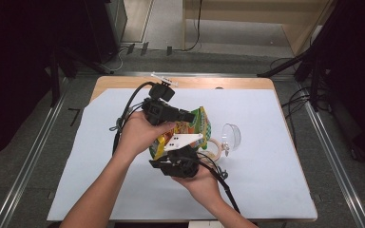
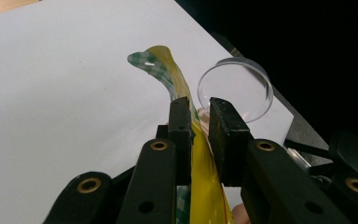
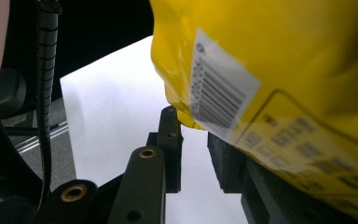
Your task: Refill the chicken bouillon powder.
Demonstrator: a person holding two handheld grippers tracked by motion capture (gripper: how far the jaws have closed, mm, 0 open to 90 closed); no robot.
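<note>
So the thing being worked on is a yellow snack bag (image 1: 197, 127) with a green-checked strip along its top edge. It's held up off the table, roughly over the middle of the pale blue mat (image 1: 266, 180), between the two grippers. In the left gripper view the bag (image 2: 204, 177) runs edge-on right between the two black jaws, and its checked top curls away toward the mat. The jaws aren't fully together, but the left one sits against the film and the right one is just beside it, so I'd call it a pinch on the bag's upper edge. The left gripper (image 1: 190, 115) comes in from the bag's left side, with the person's left hand (image 1: 140, 135) wrapped around it.

The right gripper (image 1: 186, 161) is underneath, near the bag's lower end, held in the right hand (image 1: 200, 183), with its white three-cornered plate lying across the front of the bag. In the right gripper view the yellow back of the bag (image 3: 279, 70) with its white barcode label (image 3: 219, 91) hangs over the right jaw. The jaws stand apart with mat showing through the gap, and a bottom corner of the bag dips just at the tip of the left jaw, so it's spread, not gripping anything.

Just right of the bag, a clear plastic cup (image 1: 231, 136) lies tipped on its side on the mat. There's a small roll of tape (image 1: 212, 151) next to it, partly behind the bag.
</note>
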